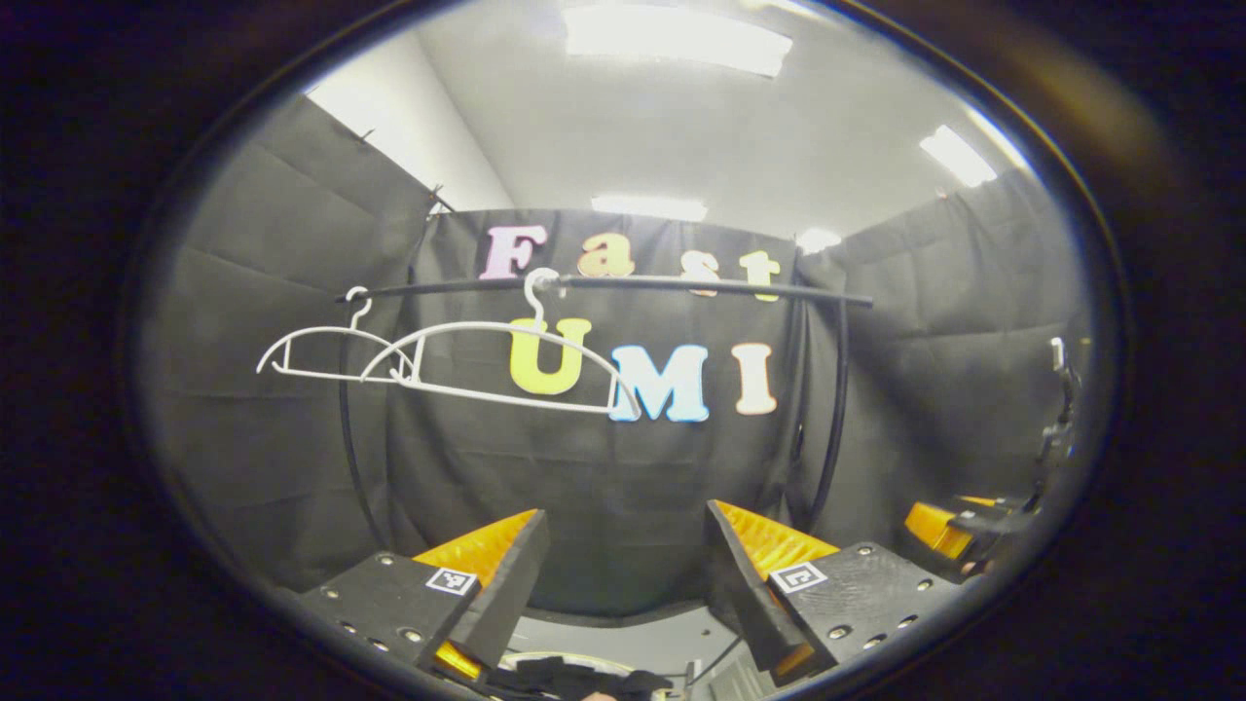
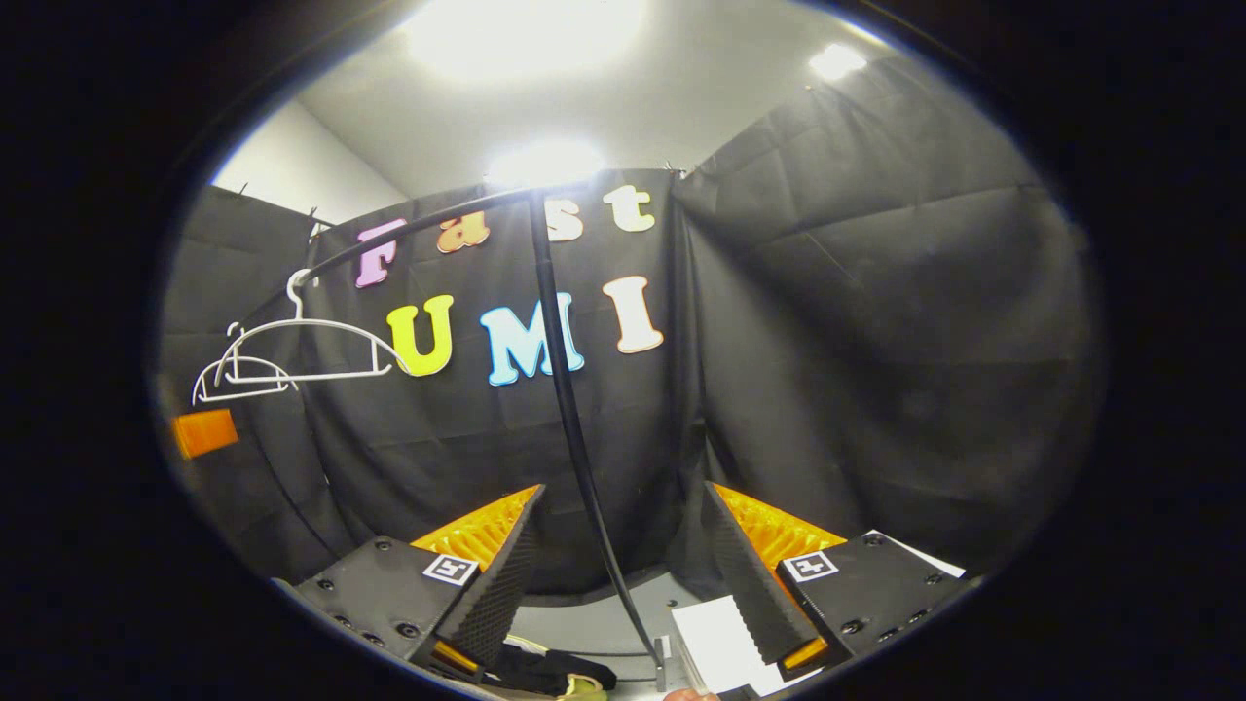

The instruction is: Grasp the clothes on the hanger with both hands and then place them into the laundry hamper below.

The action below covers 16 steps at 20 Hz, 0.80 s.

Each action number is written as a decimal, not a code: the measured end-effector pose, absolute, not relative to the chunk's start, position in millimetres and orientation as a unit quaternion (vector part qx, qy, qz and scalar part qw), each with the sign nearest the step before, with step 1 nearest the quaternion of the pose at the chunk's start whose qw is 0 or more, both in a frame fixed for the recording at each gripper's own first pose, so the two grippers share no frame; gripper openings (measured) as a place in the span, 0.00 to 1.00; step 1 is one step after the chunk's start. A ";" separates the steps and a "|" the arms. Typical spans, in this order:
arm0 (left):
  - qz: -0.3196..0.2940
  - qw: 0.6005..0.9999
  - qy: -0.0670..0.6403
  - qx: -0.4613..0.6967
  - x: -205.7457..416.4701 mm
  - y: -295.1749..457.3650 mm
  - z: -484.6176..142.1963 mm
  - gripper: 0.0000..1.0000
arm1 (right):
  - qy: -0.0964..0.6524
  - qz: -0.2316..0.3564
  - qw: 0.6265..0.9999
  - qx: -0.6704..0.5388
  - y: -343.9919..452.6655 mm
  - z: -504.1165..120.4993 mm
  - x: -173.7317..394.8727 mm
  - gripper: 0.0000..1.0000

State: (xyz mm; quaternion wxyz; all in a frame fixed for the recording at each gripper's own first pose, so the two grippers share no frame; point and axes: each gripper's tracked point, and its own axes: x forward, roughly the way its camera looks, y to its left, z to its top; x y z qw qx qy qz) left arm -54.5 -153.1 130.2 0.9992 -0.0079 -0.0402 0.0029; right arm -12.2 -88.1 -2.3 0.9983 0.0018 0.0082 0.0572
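Two bare white hangers (image 1: 467, 327) (image 1: 321, 332) hang on a black rail (image 1: 681, 284) in front of the booth wall. In the left gripper view my left gripper (image 1: 626, 513) is open below them, nothing between its fingers. Dark clothes (image 1: 555, 674) lie bunched at the bottom edge, under the fingers, beside a pale curved rim. The right gripper view has the hangers (image 2: 311, 324) off to the left. My right gripper (image 2: 623, 490) is open and empty, and dark clothes (image 2: 545, 670) lie low beneath it. The right gripper (image 1: 973, 526) also appears at the far right of the left gripper view.
The rail's black upright post (image 2: 560, 370) runs down just ahead of my right gripper, between its fingers. A white sheet (image 2: 715, 643) lies on the pale floor at its foot. Black cloth walls close the booth on three sides.
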 end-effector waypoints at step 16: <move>0.087 0.995 -0.045 -0.028 -105.7 -136.5 102.0 0.94 | -0.010 0.093 0.996 -0.005 -111.7 -17.2 -44.2 0.98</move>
